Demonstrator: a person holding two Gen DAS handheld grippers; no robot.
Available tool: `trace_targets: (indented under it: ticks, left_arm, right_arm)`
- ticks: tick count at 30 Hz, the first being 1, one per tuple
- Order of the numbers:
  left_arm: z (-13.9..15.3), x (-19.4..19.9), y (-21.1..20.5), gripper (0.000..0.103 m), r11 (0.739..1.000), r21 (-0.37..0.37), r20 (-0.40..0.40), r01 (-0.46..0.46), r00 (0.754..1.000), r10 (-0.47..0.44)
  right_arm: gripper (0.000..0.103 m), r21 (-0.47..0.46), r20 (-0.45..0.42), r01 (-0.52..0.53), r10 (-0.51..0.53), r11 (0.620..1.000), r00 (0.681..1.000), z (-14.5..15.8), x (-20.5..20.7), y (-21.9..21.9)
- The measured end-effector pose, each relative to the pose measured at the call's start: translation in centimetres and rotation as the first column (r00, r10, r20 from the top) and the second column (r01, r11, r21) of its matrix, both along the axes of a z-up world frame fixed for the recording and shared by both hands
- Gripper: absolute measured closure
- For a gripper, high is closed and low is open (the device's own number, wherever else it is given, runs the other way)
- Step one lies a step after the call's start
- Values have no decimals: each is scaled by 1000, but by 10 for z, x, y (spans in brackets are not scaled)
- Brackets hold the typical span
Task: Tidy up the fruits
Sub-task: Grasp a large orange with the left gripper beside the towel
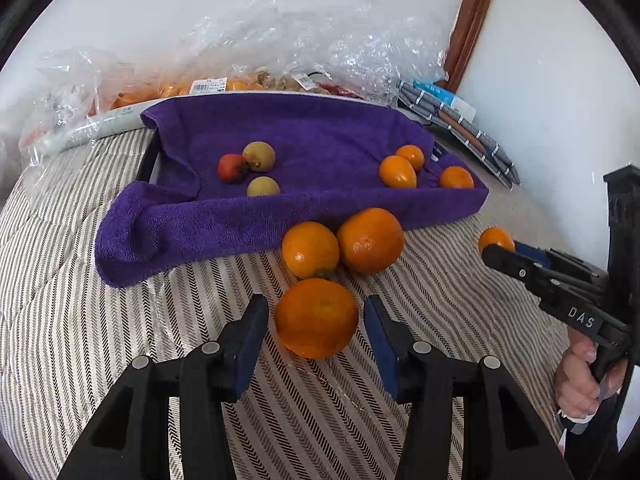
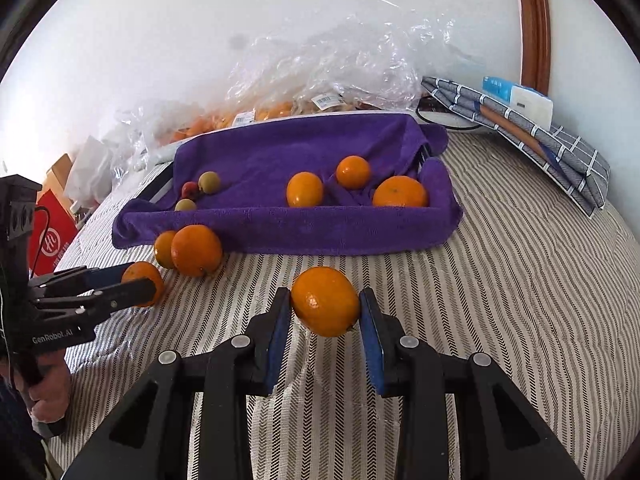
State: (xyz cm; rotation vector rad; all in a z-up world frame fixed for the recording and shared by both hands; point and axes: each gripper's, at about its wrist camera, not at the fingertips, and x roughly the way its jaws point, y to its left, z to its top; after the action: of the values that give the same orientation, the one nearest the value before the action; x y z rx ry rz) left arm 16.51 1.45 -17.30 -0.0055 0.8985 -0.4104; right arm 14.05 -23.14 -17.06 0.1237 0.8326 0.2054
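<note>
The purple towel tray already holds 6 fruits, 2 oranges wait near it, the right gripper squeezes 1 orange, and the left gripper sits loosely open around another orange.

Probably a home bedroom, striped quilted bedspread; white wall, wooden frame
</note>
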Motion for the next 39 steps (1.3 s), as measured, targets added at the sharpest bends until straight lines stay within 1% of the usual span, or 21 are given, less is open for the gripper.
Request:
trace_targets:
  ticks: [2,4,6,9,12,14,19,26,30,32,36,38,39]
  left_arm:
    - [0,1,-3,57,1000,18,-1,2,1000,-2]
    - [0,1,-2,64,1000,15,-2,6,1000,-6]
    - [1,1,2,64,1000,-7,4,-1,1000,1]
    - [8,-5,9,64,998,-56,49,-18,999,20]
    - [14,-10,16,64,995,-83,100,-55,993,63]
    - [16,-10,21,64,992,-98,114,-82,989,93]
    - [21,-6,34,64,981,-138,119,-136,981,153]
    - [26,-6,45,64,968,-181,131,-176,971,201]
    - [30,-9,52,64,959,-204,144,-197,963,229]
    - [32,-10,60,64,949,-233,143,-214,957,251]
    - [34,-9,74,64,929,-270,133,-253,946,296]
    - [35,-11,76,64,926,-281,142,-253,943,301]
    - [35,-12,76,64,927,-271,153,-259,939,307]
  right_arm:
    - [69,9,-1,-1,1,1000,1000,-1,0,-1]
    - [69,13,1,-2,2,1000,1000,0,0,-1]
    - [69,12,0,-4,4,1000,1000,0,0,0]
    - [69,13,4,-4,4,1000,1000,0,-1,0]
    - [69,17,7,2,-2,1000,1000,0,-2,-2]
    - [69,19,9,4,-4,1000,1000,1,-2,-2]
    - [69,26,24,6,-6,1000,1000,2,-4,-4]
    - [69,49,42,21,-23,999,999,5,-6,-8]
    - [69,62,33,50,-52,997,998,5,-6,-12]
    - [69,77,25,59,-61,995,998,6,-8,-14]
    - [69,72,31,58,-60,996,998,17,-10,-13]
    - [69,69,43,52,-55,996,998,26,-9,-11]
    - [69,65,48,48,-51,997,998,30,-8,-10]
